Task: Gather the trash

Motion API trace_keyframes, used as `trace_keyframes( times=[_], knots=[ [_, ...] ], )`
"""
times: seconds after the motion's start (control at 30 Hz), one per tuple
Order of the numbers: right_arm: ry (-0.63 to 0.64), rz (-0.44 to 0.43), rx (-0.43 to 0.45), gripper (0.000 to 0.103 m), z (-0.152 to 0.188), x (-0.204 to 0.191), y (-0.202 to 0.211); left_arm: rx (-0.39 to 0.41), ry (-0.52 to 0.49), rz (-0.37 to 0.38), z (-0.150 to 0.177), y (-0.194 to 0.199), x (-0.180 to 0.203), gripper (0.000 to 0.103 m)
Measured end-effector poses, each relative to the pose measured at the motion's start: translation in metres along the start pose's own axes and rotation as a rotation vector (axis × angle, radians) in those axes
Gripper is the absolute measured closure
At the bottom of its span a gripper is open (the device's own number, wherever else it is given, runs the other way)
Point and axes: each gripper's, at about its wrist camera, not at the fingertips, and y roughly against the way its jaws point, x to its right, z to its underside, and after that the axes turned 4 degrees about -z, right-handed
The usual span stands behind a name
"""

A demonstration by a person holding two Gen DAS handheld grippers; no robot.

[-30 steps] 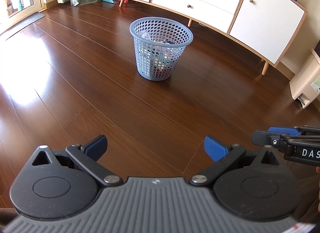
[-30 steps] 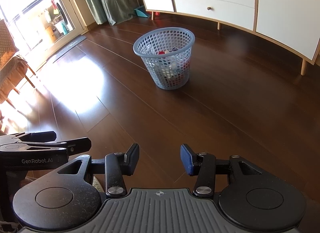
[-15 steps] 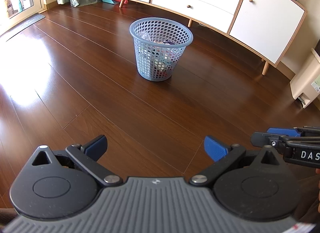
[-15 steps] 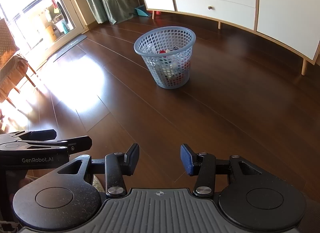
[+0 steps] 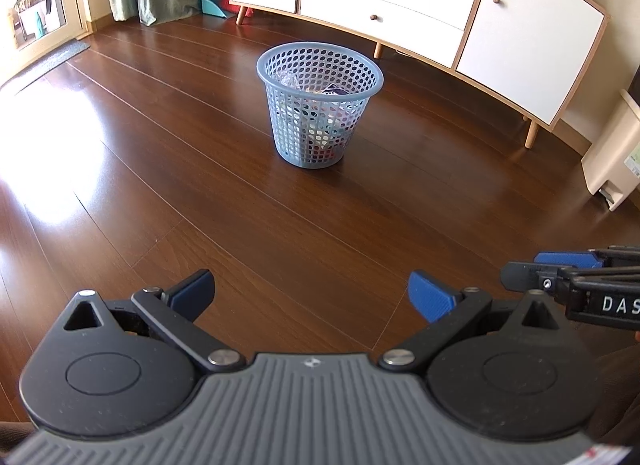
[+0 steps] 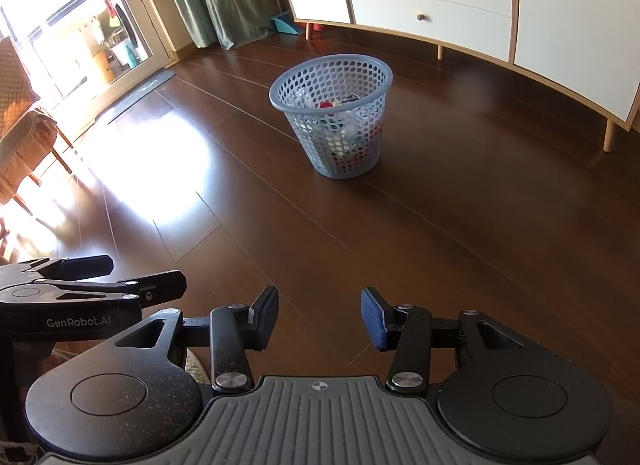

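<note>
Looks like wrap-up: blue basket [image 5: 320,105] already holds trash, floor [image 5: 280,225] bare (as far as visible). Left gripper [image 5: 310,293] and right gripper [image 6: 320,317] jaws spread, empty; next, scan for leftovers.

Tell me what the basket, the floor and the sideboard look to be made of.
Basket: light blue plastic by the look, moulded with a grid of round holes and a smooth rolled rim; trash shows through. Floor: dark brown wood or laminate planks, glossy, mirroring the window glare. Sideboard: smooth white fronts in a pale wood frame, small wooden knobs and tapered legs.
</note>
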Motion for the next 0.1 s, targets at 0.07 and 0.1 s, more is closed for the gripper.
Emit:
trace_keyframes(
  times=[0.07,0.1],
  knots=[
    [0.0,0.0,0.001,0.06,-0.0002,0.0003,0.0002,0.003,-0.005,-0.001,0.0004,0.0002,0.0007,0.001],
    [0.0,0.0,0.001,0.06,-0.0003,0.0005,0.0004,0.002,-0.005,0.0,0.0005,0.0003,0.0002,0.001]
  ],
)
